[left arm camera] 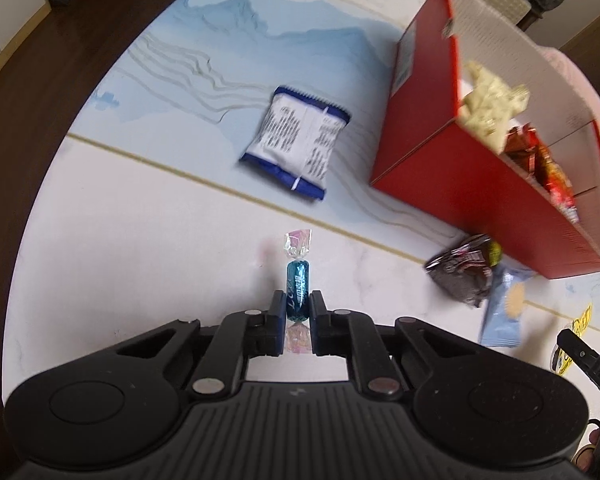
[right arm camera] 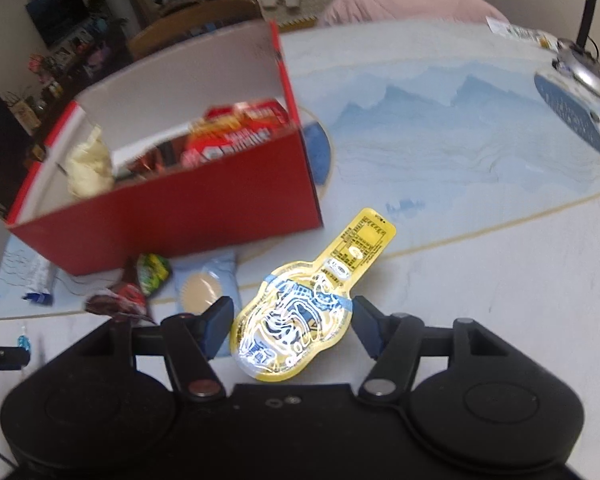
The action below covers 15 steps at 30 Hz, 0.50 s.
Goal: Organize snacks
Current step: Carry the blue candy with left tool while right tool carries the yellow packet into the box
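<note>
A round marbled table (left arm camera: pixel 148 216) with a blue mountain print holds a red box (right arm camera: pixel 172 216), open-topped and partly filled with snacks. Only the left view shows a white-and-blue packet (left arm camera: pixel 296 140) lying left of the box. Only the right view shows a room with shelves behind the box. The left gripper (left arm camera: pixel 297 303), pointing steeply down, is clamped on a blue candy (left arm camera: pixel 298 290). The right gripper (right arm camera: pixel 292 326) grips a yellow pouch (right arm camera: pixel 300 312) in front of the box.

Print on the blue candy wrapper (left arm camera: pixel 298 294) and yellow pouch (right arm camera: pixel 300 316) is illegible.
</note>
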Tool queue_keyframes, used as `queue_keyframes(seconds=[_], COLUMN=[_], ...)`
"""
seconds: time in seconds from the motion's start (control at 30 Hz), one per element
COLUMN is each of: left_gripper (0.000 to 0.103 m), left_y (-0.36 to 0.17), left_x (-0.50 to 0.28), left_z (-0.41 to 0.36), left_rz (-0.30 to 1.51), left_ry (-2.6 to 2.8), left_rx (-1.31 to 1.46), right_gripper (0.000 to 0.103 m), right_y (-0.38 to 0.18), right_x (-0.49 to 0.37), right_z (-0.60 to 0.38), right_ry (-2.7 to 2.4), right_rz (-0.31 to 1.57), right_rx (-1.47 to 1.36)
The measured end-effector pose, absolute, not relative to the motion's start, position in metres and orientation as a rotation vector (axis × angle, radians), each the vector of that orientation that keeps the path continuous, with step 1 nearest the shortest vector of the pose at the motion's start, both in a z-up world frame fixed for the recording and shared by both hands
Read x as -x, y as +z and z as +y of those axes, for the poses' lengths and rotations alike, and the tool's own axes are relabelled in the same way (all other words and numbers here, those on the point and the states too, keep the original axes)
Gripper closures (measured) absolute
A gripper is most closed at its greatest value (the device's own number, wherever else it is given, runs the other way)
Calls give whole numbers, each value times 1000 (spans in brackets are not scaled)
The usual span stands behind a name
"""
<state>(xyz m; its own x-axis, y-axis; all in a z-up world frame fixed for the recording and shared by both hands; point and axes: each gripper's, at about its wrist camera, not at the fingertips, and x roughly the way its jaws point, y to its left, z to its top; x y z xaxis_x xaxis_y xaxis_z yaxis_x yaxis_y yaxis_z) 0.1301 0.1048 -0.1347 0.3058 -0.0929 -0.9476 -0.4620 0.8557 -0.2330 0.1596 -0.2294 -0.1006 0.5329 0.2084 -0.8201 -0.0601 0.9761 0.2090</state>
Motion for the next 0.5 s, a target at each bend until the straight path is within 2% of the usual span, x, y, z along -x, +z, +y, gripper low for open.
queue_keyframes(seconds=[0.5], left_gripper=[91], left_y=[-54], left_x=[-143], left_z=[74], left_rz=[1101], left_ry=[98], left_rx=[463], right_gripper=[39], right_y=[-12], right_x=[-171], right_z=[-233], right_ry=[282], right_rz=[808], right_rx=[-128])
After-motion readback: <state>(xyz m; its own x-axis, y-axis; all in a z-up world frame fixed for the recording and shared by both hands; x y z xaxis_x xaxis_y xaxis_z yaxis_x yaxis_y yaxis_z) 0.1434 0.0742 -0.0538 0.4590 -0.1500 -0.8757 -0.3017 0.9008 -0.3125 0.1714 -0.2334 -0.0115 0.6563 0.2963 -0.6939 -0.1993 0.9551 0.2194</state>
